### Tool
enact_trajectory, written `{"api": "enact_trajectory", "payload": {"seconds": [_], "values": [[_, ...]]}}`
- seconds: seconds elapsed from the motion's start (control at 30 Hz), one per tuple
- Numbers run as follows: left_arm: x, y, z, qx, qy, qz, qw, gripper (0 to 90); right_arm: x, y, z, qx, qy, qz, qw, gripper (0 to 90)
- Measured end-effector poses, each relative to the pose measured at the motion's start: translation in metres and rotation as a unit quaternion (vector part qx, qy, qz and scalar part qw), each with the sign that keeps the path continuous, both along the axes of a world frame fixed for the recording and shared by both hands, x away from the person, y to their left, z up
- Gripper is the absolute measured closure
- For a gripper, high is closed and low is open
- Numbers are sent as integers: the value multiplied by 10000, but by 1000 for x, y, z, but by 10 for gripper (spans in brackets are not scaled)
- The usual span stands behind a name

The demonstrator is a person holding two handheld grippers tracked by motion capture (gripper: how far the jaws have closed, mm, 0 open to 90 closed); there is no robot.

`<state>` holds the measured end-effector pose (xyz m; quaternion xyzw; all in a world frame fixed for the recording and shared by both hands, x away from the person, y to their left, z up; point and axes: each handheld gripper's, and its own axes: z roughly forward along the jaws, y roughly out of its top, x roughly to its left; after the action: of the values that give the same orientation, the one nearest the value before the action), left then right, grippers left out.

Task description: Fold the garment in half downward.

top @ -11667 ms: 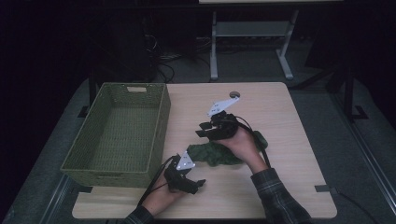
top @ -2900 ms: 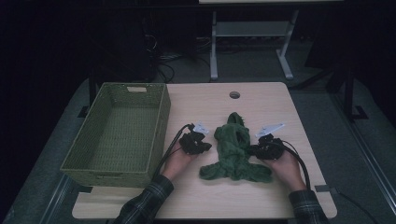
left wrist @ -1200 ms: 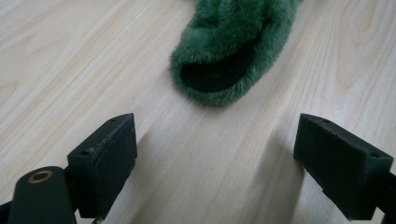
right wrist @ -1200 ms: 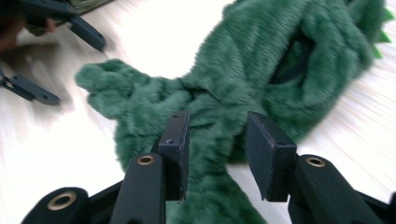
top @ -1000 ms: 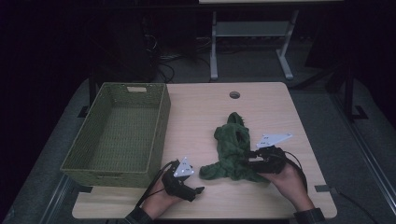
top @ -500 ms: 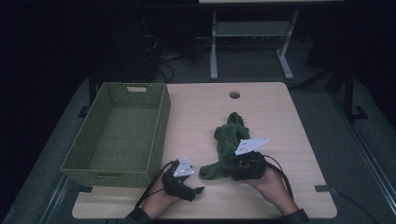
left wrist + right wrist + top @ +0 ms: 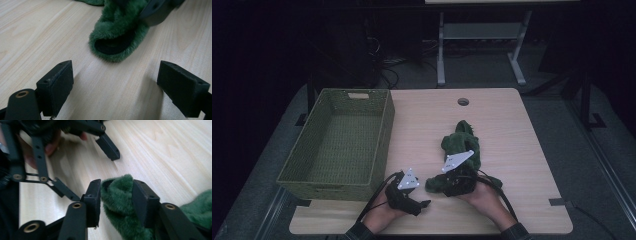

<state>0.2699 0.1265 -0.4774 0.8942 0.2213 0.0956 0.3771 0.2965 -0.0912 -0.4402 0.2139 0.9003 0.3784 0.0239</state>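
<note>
A green plush toy lies lengthwise on the wooden table, right of the middle. My right gripper is at its near end, shut on a fold of the fur. Its jaws have just been closing, with the plush between them. The right gripper view has the pads pressing the fur from both sides, gripper. Just to the left, my left gripper rests at the table's front edge. Its jaws stand wide open around nothing, facing the plush's end a short way off.
A green woven basket with nothing in it stands on the table's left side, its near corner close to my left hand. A round cable hole sits near the far edge. A metal stand is on the dark floor beyond.
My right gripper has moved left along the front of the table, dragging the plush's near end toward the left gripper. The left hand has stayed put.
</note>
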Motion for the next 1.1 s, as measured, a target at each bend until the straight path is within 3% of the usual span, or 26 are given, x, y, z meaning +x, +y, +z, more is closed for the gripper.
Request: {"api": "enact_trajectory", "payload": {"seconds": [0.1,0.17,0.33,0.57,0.77,0.93,1.03,1.1], "values": [[0,0,0,0,0,-3,10000,130,0,1,-2,-41,-62,42,10000,793],[0,0,0,-31,24,15,10000,130,2,-3,1,21,-136,11,9999,821],[0,0,0,-12,3,2,10000,131,8,-17,12,450,-155,-170,9987,828],[0,0,0,-22,7,8,10000,132,28,-39,22,683,-317,-554,9956,825],[0,0,0,-25,9,10,10000,132,45,-61,19,800,-350,-1008,9911,806],[0,0,0,-26,9,6,10000,132,48,-75,18,808,-350,-1143,9895,785],[0,0,0,-19,0,3,10000,132,48,-78,16,570,-386,-1317,9889,785],[0,0,0,-36,28,14,10000,132,50,-82,11,438,-295,-1433,9883,785]]}}
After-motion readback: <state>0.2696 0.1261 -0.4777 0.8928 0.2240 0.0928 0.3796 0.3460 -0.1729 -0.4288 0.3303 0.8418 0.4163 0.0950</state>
